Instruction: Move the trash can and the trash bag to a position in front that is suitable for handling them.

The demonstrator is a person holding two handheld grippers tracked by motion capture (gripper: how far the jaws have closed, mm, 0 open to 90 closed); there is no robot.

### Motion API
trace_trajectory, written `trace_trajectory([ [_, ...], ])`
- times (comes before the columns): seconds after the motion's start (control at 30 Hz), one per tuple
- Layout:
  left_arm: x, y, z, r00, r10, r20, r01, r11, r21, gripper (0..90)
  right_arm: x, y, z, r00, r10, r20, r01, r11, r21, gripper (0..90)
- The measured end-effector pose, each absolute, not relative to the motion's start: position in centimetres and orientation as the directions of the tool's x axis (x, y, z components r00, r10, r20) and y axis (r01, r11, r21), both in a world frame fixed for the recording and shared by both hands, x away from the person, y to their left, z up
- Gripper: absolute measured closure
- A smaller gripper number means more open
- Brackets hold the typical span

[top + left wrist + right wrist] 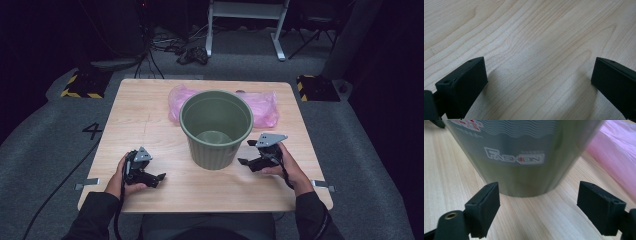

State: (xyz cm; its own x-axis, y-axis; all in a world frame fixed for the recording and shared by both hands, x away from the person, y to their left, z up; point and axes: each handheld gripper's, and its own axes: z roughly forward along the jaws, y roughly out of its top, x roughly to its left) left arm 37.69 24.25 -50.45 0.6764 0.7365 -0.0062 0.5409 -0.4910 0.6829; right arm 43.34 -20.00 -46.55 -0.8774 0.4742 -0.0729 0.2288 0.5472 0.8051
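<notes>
An olive-green plastic bin [216, 128] stands upright and empty in the middle of the wooden table [150, 105]. Behind it lies a crumpled pink plastic bag [264, 107]. My left gripper [159, 178] rests on the table at the front left, open, with bare wood between its jaws; its fingers [465, 86] frame nothing. My right gripper [246, 152] sits open just right of the bin, jaws pointing at its wall. In the right gripper view the bin [524, 157] with a "FASHION" label stands close beyond the gripper [539, 202], and the pink bag [616, 160] lies to the right.
The table's front edge [200, 210] runs close to the person's forearms. Grey floor surrounds the table, with cables [175, 47] and a white frame leg [278, 47] at the back. Bare wood lies left of the bin and along the front.
</notes>
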Motion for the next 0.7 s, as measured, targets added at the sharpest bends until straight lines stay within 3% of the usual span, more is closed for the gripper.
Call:
trace_trajectory([
  [0.7,37.7,24.2,-50.5,0.676,0.737,-0.007,0.541,-0.490,0.683,0.2,43.3,-16.2,-46.5,-0.886,0.449,-0.112,0.180,0.558,0.810,17.9],
])
